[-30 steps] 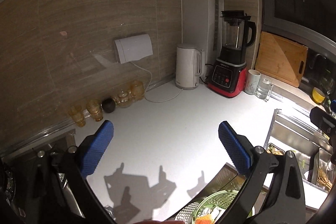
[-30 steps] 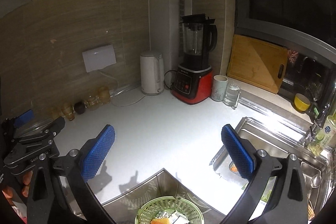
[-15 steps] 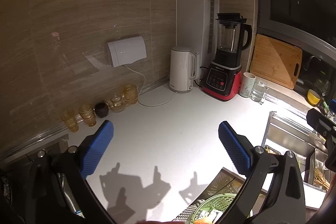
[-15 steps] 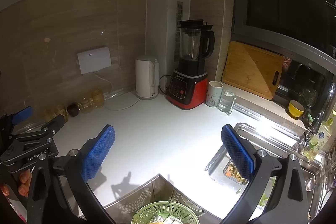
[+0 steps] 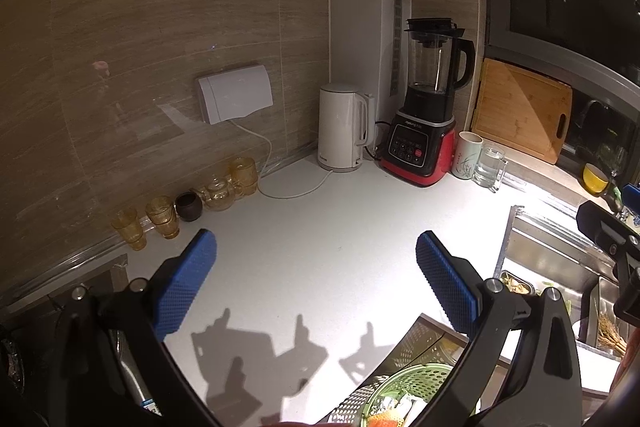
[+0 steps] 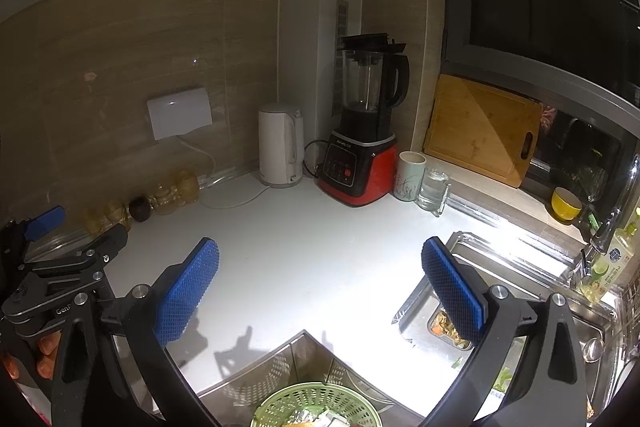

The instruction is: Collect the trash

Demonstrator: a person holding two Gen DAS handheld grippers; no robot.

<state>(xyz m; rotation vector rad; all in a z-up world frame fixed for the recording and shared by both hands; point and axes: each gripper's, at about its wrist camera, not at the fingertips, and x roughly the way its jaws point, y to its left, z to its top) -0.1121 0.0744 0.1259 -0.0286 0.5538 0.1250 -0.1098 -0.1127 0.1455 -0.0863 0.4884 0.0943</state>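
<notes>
The white surface (image 5: 304, 251) is the largest thing, and its near edge is cut off by the frame and by both grippers. To the right of the blender (image 6: 362, 131) the steel sink (image 6: 516, 267) lies in strong glare, so its inside is hard to read; a small tray of food scraps (image 6: 448, 327) in it is partly hidden behind a blue finger. In front of the blender, at the bottom edge, a perforated steel bin (image 6: 280, 375) holds a green basket (image 6: 316, 403) with the trash (image 6: 316, 419), of which only a silvery and orange top shows.

The left gripper (image 5: 316, 283) and the right gripper (image 6: 320, 291) both hang above the surface with their fingers spread wide and nothing between them. Since half a second ago both cameras have tilted a little up and back, so the blender sits higher and the green basket shows a little more.

Right of the blender a wooden cutting board (image 6: 480, 131) leans on the wall. Left of the blender stands a white kettle (image 5: 344, 127), and further left a white wall box (image 5: 234, 99) with a cord. Just right of the blender are a painted mug (image 6: 410, 177) and a glass mug (image 6: 434, 191). Far left of it a row of amber glasses (image 5: 160, 217) is dim. The blender panel has a brand word, too small to read. On the left gripper, seen from the right wrist, "Gen" can be read, the rest is hidden.
</notes>
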